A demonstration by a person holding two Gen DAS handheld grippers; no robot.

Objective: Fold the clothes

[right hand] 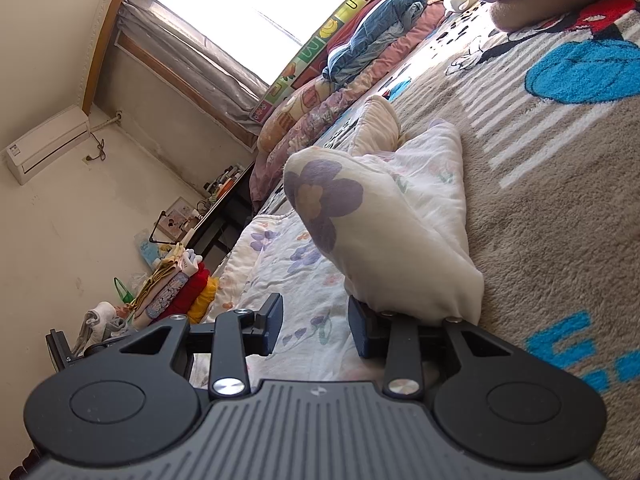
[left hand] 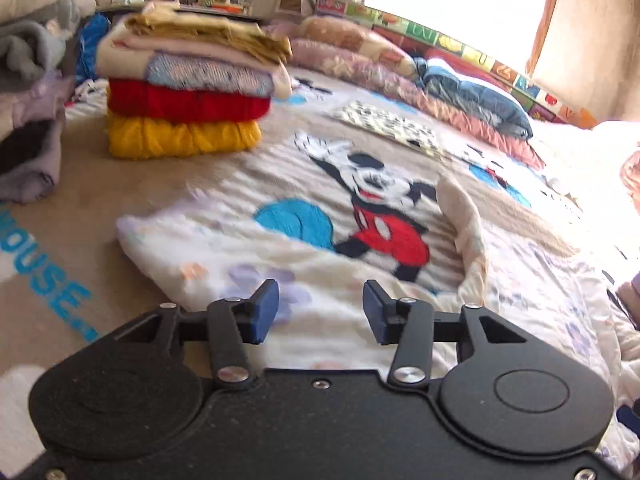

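A white garment with purple flowers point(left hand: 192, 256) lies spread on the Mickey Mouse blanket point(left hand: 372, 208). My left gripper point(left hand: 320, 312) hovers over its near edge, jaws open, nothing between the blue pads point(left hand: 266, 312). In the right wrist view the same garment point(right hand: 384, 220) bunches up into a puffy fold that drapes over the right finger of my right gripper point(right hand: 316, 326). Its jaws stand apart, and only flat cloth shows behind the gap. A stack of folded clothes point(left hand: 188, 92), yellow and red at the bottom, stands at the far left.
Rolled quilts and a blue pillow point(left hand: 472, 96) line the far side under the window. A heap of grey and lilac clothes point(left hand: 28, 80) sits at the left edge. The blanket point(right hand: 540, 184) stretches to the right, and a dark desk point(right hand: 224, 208) stands beyond the bed.
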